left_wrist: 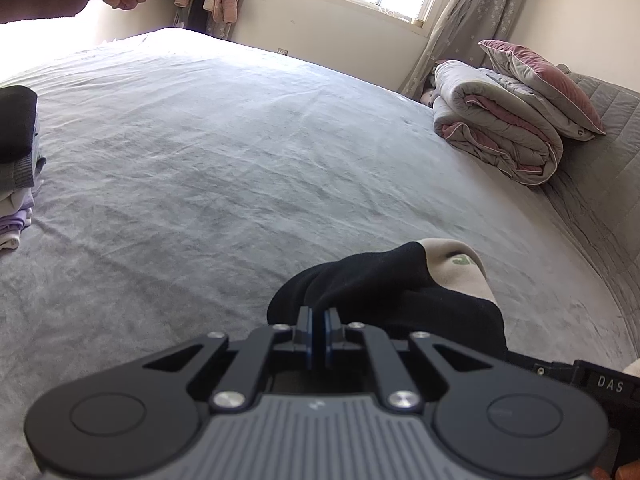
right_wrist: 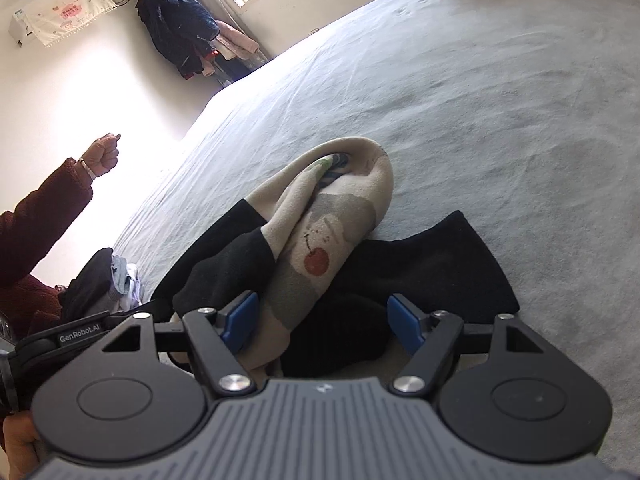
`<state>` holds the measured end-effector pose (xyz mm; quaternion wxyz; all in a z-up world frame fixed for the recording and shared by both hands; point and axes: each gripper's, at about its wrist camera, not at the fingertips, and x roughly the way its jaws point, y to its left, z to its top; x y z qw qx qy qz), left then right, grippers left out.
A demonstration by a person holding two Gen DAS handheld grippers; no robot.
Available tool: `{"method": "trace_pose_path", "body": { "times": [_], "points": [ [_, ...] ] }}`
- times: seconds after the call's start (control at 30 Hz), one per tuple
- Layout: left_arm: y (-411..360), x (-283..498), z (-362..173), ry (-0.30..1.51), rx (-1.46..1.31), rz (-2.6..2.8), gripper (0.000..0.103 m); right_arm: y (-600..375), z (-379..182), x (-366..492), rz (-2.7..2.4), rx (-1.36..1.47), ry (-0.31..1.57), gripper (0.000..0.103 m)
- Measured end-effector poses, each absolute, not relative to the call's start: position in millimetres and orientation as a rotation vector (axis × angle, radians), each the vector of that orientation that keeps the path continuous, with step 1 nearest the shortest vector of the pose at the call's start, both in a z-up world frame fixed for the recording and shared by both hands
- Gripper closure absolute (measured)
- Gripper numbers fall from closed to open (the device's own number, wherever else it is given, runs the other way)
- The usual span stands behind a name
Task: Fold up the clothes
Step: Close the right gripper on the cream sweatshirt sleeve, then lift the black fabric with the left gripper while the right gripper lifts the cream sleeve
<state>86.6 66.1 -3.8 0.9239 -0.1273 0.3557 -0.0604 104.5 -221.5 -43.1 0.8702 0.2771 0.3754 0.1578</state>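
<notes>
A black garment with a beige, cherry-printed part (right_wrist: 316, 260) lies bunched on the grey bed sheet (right_wrist: 480, 120). My right gripper (right_wrist: 322, 324) is open around it: the beige roll lies against the left blue pad (right_wrist: 240, 320), while the right pad stands free over the black cloth (right_wrist: 432, 272). In the left wrist view my left gripper (left_wrist: 318, 320) is shut on a fold of the same garment's black fabric (left_wrist: 384, 284), with a beige patch (left_wrist: 456, 264) just behind. The left gripper's body (right_wrist: 80, 328) shows at the left edge of the right wrist view.
A stack of folded clothes (left_wrist: 16, 152) sits at the bed's left edge. A rolled quilt (left_wrist: 500, 128) and a pink-grey pillow (left_wrist: 548, 80) lie at the far right. A person's dark red sleeve (right_wrist: 40, 220) and raised fist (right_wrist: 104, 156) are on the left. Clothes hang by the window (right_wrist: 180, 32).
</notes>
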Motion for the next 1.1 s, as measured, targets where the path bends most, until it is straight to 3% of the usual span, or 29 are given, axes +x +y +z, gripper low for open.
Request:
{"method": "trace_pose_path", "body": {
  "times": [0.33, 0.4, 0.43, 0.47, 0.83, 0.87, 1.1],
  "points": [
    [59, 95, -23, 0.863, -0.240, -0.163, 0.094, -217, -60, 116, 0.395, 0.783, 0.795, 0.037],
    [59, 97, -28, 0.882, -0.237, -0.151, 0.094, -214, -62, 116, 0.426, 0.835, 0.793, 0.047],
    [59, 97, -28, 0.886, -0.242, -0.148, 0.094, -213, -63, 117, 0.442, 0.855, 0.792, 0.066],
    [60, 98, -28, 0.888, -0.251, -0.147, 0.094, -213, -61, 115, 0.446, 0.867, 0.775, 0.073],
    [40, 100, 10, 0.696, -0.165, -0.113, 0.098, -246, -7, 91, 0.344, 0.799, 0.557, 0.081],
    [36, 103, 14, 0.683, -0.145, -0.112, 0.099, -251, -3, 89, 0.336, 0.803, 0.539, 0.092],
    [1, 121, 51, 0.593, -0.025, -0.120, 0.099, -280, 13, 81, 0.282, 0.809, 0.466, 0.092]
  ]
}}
